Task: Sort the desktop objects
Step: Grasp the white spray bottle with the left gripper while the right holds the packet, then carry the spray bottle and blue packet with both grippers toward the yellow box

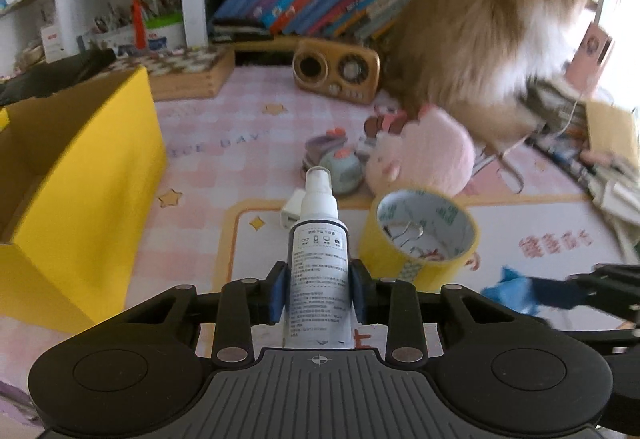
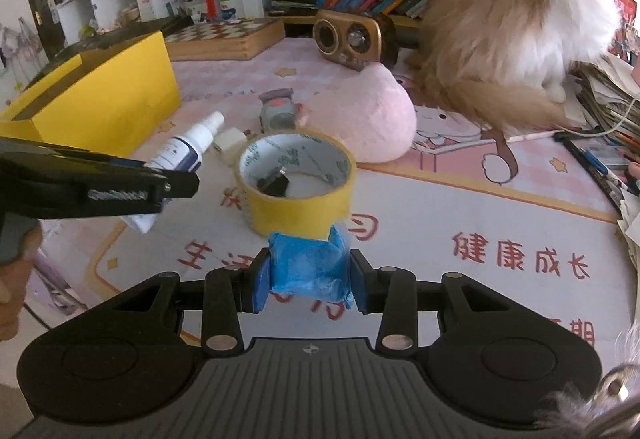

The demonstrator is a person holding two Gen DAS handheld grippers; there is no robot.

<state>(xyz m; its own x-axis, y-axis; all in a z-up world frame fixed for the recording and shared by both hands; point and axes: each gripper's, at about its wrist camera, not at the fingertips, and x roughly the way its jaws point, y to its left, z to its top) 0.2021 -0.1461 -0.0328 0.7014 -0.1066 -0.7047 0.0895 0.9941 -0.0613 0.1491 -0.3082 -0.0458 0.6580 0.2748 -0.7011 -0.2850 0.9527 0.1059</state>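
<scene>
My left gripper is shut on a white spray bottle, nozzle pointing away; it also shows in the right wrist view, held above the mat. My right gripper is shut on a blue wrapped packet; it also shows in the left wrist view. A yellow tape roll stands on the mat with a binder clip inside. An open yellow box stands at the left.
A fluffy cat sits at the back right. A pink plush, a small grey toy, a white charger, a radio and a chessboard box lie on the pink mat. Books line the shelf.
</scene>
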